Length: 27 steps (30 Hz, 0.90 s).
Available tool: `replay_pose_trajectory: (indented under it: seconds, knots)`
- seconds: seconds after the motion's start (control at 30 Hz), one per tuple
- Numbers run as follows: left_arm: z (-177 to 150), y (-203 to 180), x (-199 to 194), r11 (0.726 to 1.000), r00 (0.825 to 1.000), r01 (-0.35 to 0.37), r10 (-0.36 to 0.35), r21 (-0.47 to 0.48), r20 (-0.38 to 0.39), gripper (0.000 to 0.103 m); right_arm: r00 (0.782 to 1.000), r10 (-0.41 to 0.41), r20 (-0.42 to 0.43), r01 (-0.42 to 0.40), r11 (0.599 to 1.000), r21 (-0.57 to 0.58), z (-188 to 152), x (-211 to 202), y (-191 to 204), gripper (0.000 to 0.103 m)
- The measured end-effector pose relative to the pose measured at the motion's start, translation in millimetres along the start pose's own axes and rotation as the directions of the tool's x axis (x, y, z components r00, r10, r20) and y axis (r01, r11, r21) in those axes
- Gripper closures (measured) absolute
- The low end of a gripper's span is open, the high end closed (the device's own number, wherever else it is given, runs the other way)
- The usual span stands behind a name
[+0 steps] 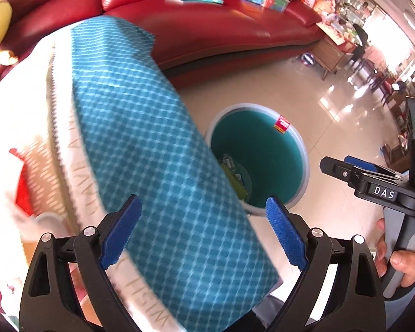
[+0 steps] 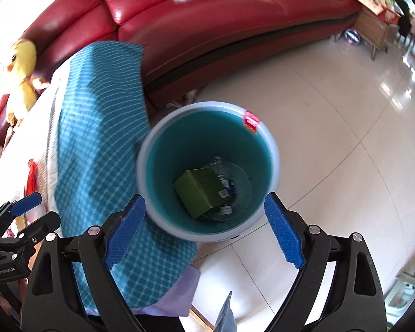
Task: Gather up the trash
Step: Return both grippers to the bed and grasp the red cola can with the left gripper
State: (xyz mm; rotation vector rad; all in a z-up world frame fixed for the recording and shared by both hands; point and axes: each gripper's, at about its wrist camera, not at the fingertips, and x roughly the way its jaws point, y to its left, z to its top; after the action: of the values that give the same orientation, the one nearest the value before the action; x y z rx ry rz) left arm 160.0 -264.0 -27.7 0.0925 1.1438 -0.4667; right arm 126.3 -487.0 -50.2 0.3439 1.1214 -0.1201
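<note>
Two grippers, left gripper (image 1: 203, 232) and right gripper (image 2: 204, 231), both stand spread wide and empty. At frame centre in the right wrist view, one teal bin (image 2: 152, 149) holds two pieces of trash: one green box (image 2: 199, 191) and one clear bottle (image 2: 225, 179). One blue checked cloth (image 2: 96, 138) hangs left of the bin, and one red sofa (image 2: 207, 19) spans the top.

Floor (image 2: 332, 116): glossy cream tiles, thin grout lines. Teal bin (image 2: 207, 127) with pale rim stands on it, directly ahead of the right claw (image 2: 204, 228), framed between its tips; ahead-right of the left claw (image 1: 204, 228). Table under a teal checked cloth (image 1: 152, 138) sits left of the bin, cloth edge hanging beside the rim. Red leather sofa (image 2: 235, 22) on the floor beyond both. Wooden side table (image 2: 373, 30) and a ball (image 2: 352, 36) far ahead-right.
</note>
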Motion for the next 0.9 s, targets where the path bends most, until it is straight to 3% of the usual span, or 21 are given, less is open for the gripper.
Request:
replay_pose_trajectory:
  seconds: [0.23,0.53,0.73,0.9]
  knots:
    - [-34,39,-44,0.999,0.998,-0.033,0.034,-0.020,0.046,0.011,0.999,0.033,0.007,-0.032,0.995,-0.091,-18,-14,56,0.019]
    - [-76,108,-88,0.990,0.992,-0.080,0.091,-0.113,0.088,0.010,0.998,0.056,-0.013,-0.058,0.977,-0.207,-51,-23,133,0.019]
    - [-104,156,-113,0.975,0.980,-0.143,0.164,-0.172,0.113,0.010,0.998,0.059,-0.034,-0.066,0.953,-0.296,-72,-27,177,0.019]
    - [-129,218,-135,0.945,0.965,-0.209,0.241,-0.252,0.104,0.010,0.998,0.052,-0.045,-0.066,0.914,-0.400,-79,-28,222,0.019]
